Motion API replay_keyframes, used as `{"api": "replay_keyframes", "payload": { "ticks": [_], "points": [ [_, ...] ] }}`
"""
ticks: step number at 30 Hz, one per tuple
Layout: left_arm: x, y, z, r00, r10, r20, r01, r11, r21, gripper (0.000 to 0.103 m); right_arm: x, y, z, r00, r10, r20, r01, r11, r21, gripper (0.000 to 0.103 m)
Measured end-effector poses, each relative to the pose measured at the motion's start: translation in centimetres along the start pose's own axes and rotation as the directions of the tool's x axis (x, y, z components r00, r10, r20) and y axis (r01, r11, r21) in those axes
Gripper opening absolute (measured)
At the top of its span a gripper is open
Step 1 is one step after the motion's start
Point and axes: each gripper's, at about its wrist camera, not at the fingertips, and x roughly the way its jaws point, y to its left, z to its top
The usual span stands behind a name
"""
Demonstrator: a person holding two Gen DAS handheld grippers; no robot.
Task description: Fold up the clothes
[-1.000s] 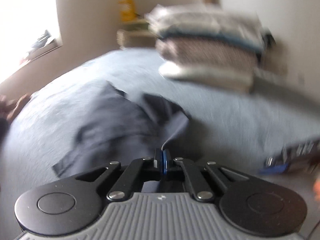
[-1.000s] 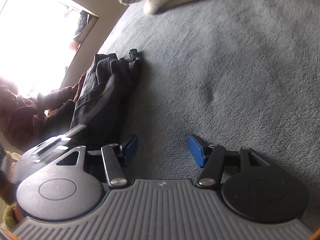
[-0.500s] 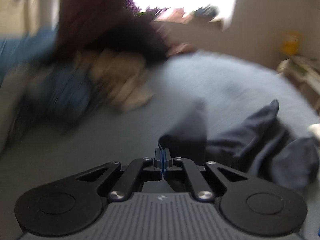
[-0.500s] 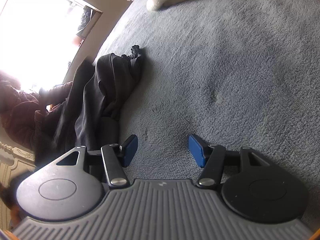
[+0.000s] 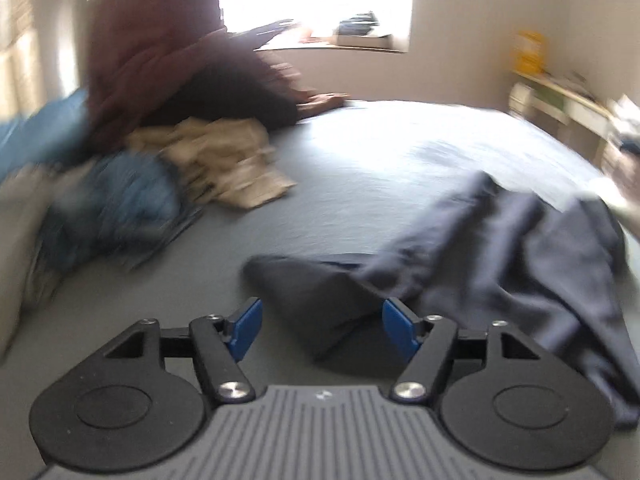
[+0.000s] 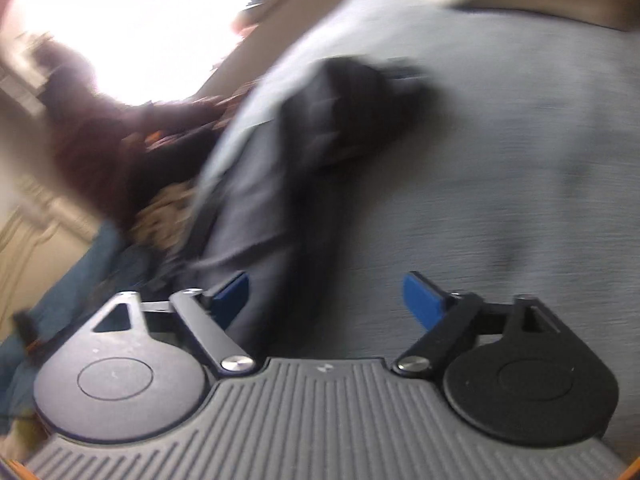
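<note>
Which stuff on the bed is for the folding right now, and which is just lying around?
For the folding:
- dark navy cloth garment, spread on the grey bed cover
- left gripper, open, a corner of the garment between its fingers
- right gripper, open, beside the garment

Just lying about:
- crumpled beige garment
- blue denim heap
- yellow box on the far shelf

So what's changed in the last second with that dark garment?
The left hand-held gripper was pinching the dark garment and swinging it across the bed; it has now opened and let go, and the cloth lies flat. The right hand-held gripper stayed open and empty.
</note>
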Motion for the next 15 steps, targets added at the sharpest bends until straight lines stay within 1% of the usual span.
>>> {"api": "replay_keyframes", "payload": {
  "ticks": [1,2,4,6,7,8,9,10,11,12,13,15],
  "points": [
    [-0.2,-0.7,0.0,1.000,-0.017,0.016,0.016,0.998,0.053,0.071,0.7,1.4,-0.2,1.000,0.004,-0.012,-0.005,0.999,-0.046,0.097],
    [-0.3,-1.3,0.0,0.999,-0.035,0.031,0.032,0.994,0.107,0.071,1.5,2.8,-0.5,1.000,0.008,-0.025,-0.010,0.996,-0.092,0.102],
    [-0.4,-2.7,-0.5,0.997,-0.058,0.052,0.045,0.976,0.213,0.076,3.4,4.9,-1.3,0.998,-0.029,-0.058,0.019,0.984,-0.175,0.102],
    [-0.2,-4.2,-1.3,0.995,-0.070,0.066,0.045,0.948,0.314,0.078,5.7,6.2,-2.2,0.990,-0.099,-0.099,0.071,0.966,-0.249,0.101],
    [0.1,-4.4,-1.6,0.995,-0.078,0.055,0.056,0.942,0.330,0.078,5.6,6.1,-2.3,0.988,-0.117,-0.104,0.088,0.965,-0.249,0.099],
    [0.3,-4.7,-1.8,0.995,-0.087,0.045,0.067,0.936,0.345,0.078,5.3,6.0,-2.3,0.985,-0.133,-0.107,0.104,0.964,-0.243,0.075],
    [0.5,-5.0,-2.0,0.995,-0.096,0.034,0.077,0.929,0.361,0.078,5.0,5.8,-2.3,0.983,-0.149,-0.110,0.120,0.964,-0.238,0.040],
    [0.7,-5.3,-2.2,0.994,-0.104,0.022,0.088,0.922,0.376,0.078,4.8,5.6,-2.3,0.980,-0.165,-0.112,0.136,0.963,-0.233,0.031],
    [0.9,-5.6,-2.5,0.994,-0.112,0.011,0.099,0.915,0.391,0.078,4.5,5.4,-2.3,0.977,-0.181,-0.115,0.151,0.962,-0.228,0.010],
    [1.2,-5.9,-2.7,0.993,-0.120,0.000,0.110,0.907,0.406,0.078,4.2,5.3,-2.3,0.973,-0.197,-0.119,0.167,0.960,-0.223,0.003],
    [1.4,-6.2,-2.9,0.992,-0.128,-0.012,0.121,0.899,0.421,0.078,4.0,5.1,-2.3,0.970,-0.213,-0.122,0.183,0.959,-0.218,0.003],
    [1.8,-6.7,-3.3,0.989,-0.143,-0.035,0.143,0.882,0.449,0.078,1.0,3.8,-1.3,0.970,-0.221,-0.100,0.200,0.963,-0.183,0.003]
  ]
}}
